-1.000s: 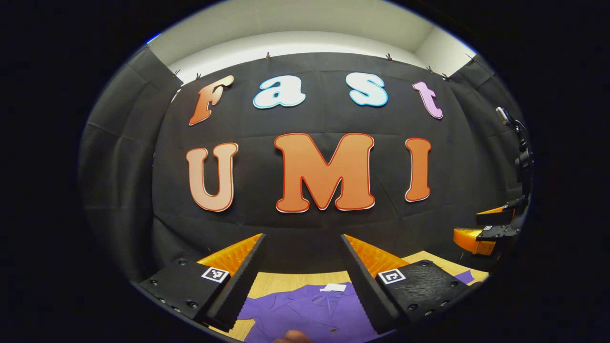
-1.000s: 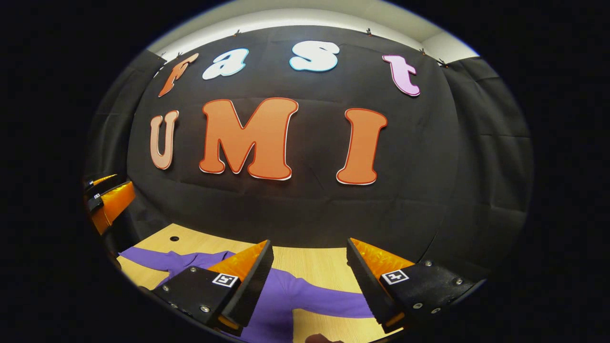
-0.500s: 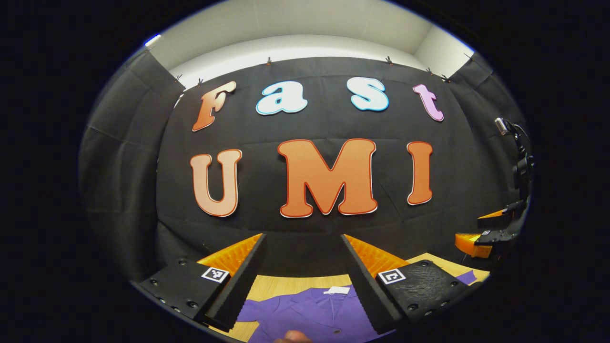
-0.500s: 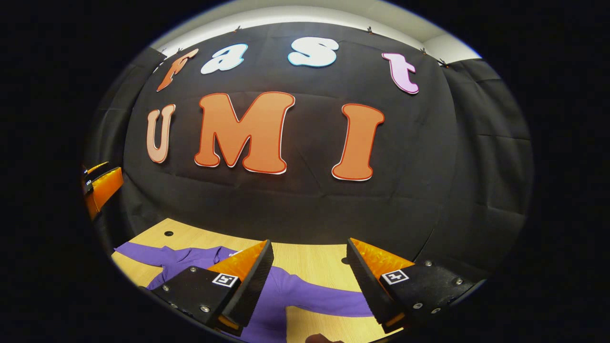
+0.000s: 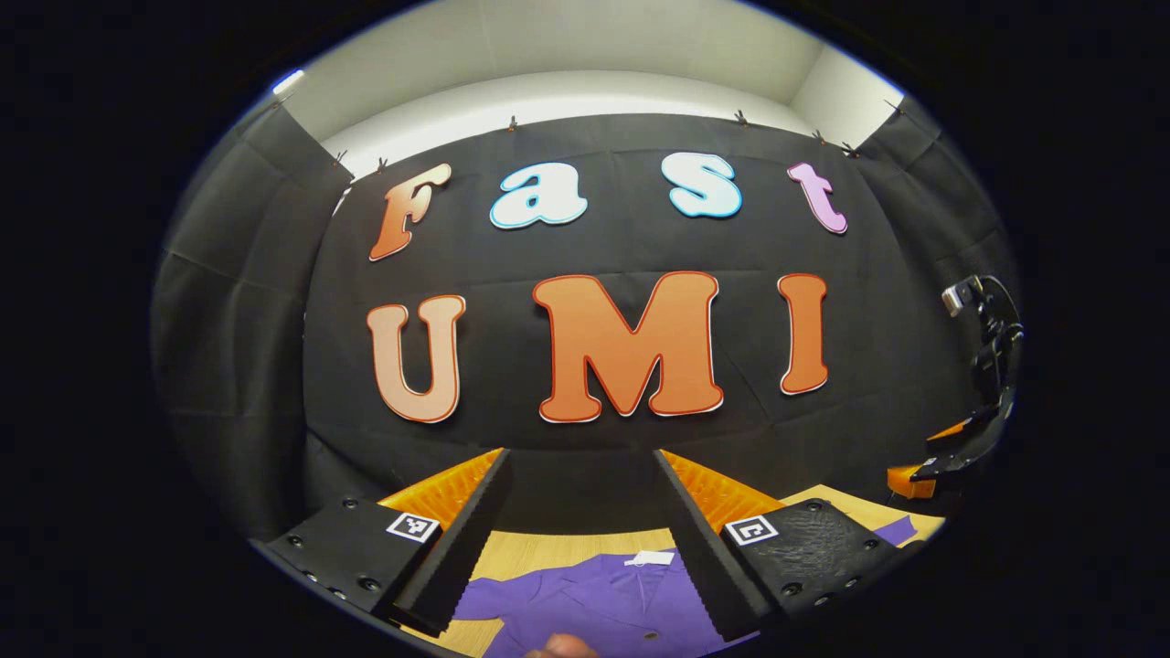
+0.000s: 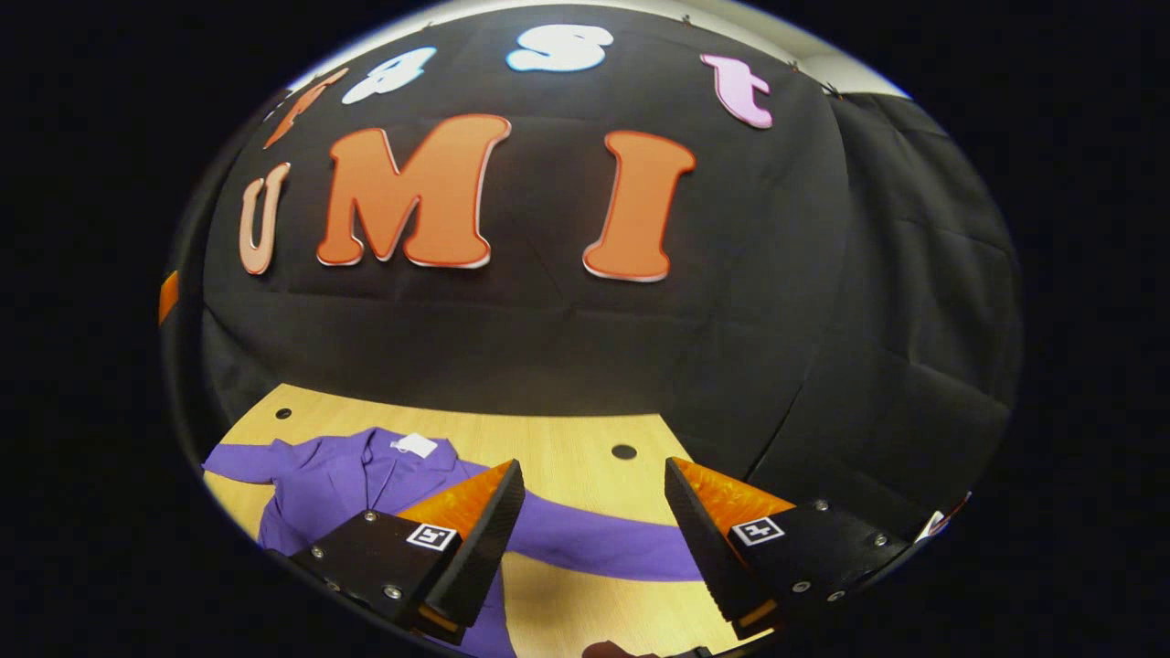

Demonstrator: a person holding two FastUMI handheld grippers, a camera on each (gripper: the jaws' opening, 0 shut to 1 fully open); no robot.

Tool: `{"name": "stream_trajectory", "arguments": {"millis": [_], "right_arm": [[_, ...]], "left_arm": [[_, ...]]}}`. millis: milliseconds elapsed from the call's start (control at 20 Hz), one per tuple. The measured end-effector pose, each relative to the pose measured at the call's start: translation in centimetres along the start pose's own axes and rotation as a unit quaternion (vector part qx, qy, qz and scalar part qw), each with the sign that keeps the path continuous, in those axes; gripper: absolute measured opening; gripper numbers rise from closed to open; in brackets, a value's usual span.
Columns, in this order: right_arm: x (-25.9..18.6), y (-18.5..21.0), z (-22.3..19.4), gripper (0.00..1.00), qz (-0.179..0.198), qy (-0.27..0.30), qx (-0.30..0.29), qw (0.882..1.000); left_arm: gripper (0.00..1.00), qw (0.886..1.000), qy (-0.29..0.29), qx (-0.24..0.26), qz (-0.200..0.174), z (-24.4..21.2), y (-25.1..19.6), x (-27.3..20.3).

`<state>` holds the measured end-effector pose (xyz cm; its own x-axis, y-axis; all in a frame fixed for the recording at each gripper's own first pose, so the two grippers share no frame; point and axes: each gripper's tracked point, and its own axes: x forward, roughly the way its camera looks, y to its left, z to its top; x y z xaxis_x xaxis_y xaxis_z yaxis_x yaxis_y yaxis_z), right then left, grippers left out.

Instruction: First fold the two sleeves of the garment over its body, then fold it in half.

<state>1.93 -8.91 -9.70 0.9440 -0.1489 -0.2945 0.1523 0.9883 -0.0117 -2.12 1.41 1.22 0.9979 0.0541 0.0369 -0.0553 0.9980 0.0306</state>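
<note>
Plainly, in the left gripper view the left tongs stood spread and empty, hanging above the collar end of a purple, soft-cloth, button-front garment that lay flat on the pale wooden desk, a small white tag at its neck. Off to the far right of that view the right tongs showed over the garment's far sleeve end. In the right gripper view the right tongs were likewise spread wide and held nothing; between and just beyond their fingers ran the long purple sleeve, stretched straight out from the body of the garment, which lay at the left with its collar and white tag toward the wall. Neither sleeve looked folded yet. The cloth appeared thin, light and limp, so it would likely sag and drag rather than keep shape; a pinch near the cuff end of the sleeve, taking both layers, seemed the soundest hold, lifted low and carried across so the body did not shift on the smooth desk.
</note>
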Motion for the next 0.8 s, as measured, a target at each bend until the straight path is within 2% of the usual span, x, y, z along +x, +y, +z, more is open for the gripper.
{"name": "stream_trajectory", "arguments": {"millis": [150,350,400,450,650,800], "right_arm": [[1.9,-2.8,-3.4,0.94,-0.004,0.077,0.065,0.995],[3.8,-7.5,-6.5,0.94,-0.03,0.14,0.083,0.986],[4.4,-8.3,-7.4,0.94,-0.035,0.16,0.088,0.983],[4.9,-9.2,-8.2,0.94,-0.039,0.177,0.094,0.979],[7.5,-12.8,-11.7,0.94,-0.058,0.239,0.115,0.963],[9.0,-15.1,-14.4,0.94,-0.067,0.286,0.132,0.947]], "left_arm": [[0.98,1.0,0.009,0.001,0.009,-0.5,0.4,-0.1],[0.98,1.0,0.017,0.003,0.023,-0.9,0.8,-0.5],[0.95,0.999,0.018,0.004,0.026,-0.9,1.0,-0.5],[0.98,0.999,0.02,0.006,0.03,-1.1,0.9,-0.6],[0.95,0.998,0.035,0.011,0.052,-2.0,1.3,-1.0],[0.98,0.996,0.048,0.014,0.07,-2.5,1.7,-1.2]]}}
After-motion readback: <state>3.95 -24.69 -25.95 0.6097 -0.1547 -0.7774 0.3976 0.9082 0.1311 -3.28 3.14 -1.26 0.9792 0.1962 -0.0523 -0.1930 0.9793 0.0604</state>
